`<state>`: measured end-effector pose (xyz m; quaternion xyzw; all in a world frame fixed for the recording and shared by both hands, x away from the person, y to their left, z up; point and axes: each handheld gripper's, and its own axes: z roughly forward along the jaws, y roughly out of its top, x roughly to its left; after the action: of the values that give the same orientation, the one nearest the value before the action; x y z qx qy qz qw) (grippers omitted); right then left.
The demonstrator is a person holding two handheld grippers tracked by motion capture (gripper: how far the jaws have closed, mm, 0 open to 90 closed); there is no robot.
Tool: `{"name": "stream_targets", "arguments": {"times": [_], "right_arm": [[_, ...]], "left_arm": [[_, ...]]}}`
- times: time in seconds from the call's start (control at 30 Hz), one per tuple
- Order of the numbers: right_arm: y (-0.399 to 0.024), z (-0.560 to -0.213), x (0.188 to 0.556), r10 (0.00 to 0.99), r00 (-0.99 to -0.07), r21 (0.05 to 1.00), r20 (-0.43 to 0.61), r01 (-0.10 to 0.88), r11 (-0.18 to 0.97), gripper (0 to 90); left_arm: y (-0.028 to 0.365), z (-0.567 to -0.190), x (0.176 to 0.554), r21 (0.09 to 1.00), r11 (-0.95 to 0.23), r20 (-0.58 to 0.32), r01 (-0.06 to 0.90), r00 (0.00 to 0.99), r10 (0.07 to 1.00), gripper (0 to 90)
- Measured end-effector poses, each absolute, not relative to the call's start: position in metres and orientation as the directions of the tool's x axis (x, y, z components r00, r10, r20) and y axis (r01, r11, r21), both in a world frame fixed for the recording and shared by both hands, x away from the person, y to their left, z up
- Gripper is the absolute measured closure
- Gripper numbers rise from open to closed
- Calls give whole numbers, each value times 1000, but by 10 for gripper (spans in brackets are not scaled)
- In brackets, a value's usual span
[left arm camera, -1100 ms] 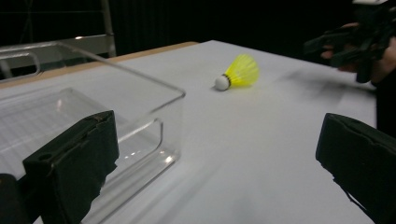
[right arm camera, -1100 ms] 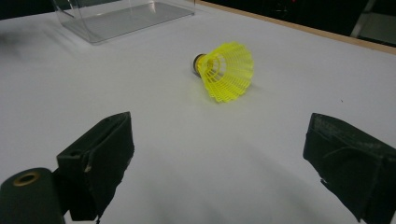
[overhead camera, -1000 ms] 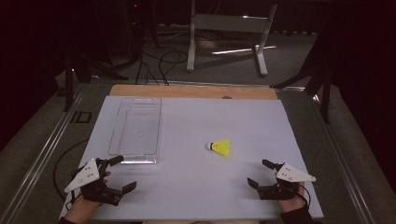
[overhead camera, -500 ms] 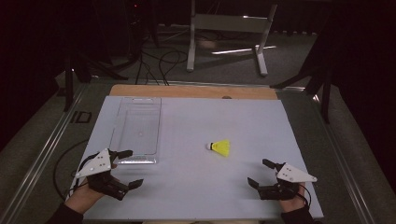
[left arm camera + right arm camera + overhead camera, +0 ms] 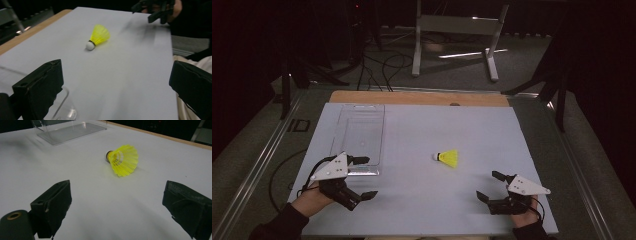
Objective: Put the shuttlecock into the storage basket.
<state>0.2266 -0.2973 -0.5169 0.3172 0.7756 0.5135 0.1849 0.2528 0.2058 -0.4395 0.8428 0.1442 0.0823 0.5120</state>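
Two tongs wide apart and empty, shuttlecock (image 5: 448, 157) between them, its white cork tip plain in left gripper view

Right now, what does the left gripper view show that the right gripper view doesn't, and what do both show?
The left gripper view alone takes in the right gripper, held in a hand at the table's far corner, and the shuttlecock's white cork facing the camera. The right gripper view alone looks into the shuttlecock's open yellow skirt and sees the clear tray whole. Both share the shuttlecock lying on its side on the white table, between wide-open black jaws.
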Motion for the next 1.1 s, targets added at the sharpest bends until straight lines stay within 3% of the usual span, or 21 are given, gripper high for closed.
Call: {"name": "stream_targets", "arguments": {"times": [0.7, 1.1], "right_arm": [[-296, -517, 227, 672, -740, 912, 41, 302, 277, 87], [-296, -518, 227, 667, -744, 911, 37, 299, 283, 87]], "left_arm": [[157, -418, 288, 893, -441, 5, 91, 977, 213, 2], [128, -420, 313, 857, -510, 10, 68, 989, 148, 2]]}}
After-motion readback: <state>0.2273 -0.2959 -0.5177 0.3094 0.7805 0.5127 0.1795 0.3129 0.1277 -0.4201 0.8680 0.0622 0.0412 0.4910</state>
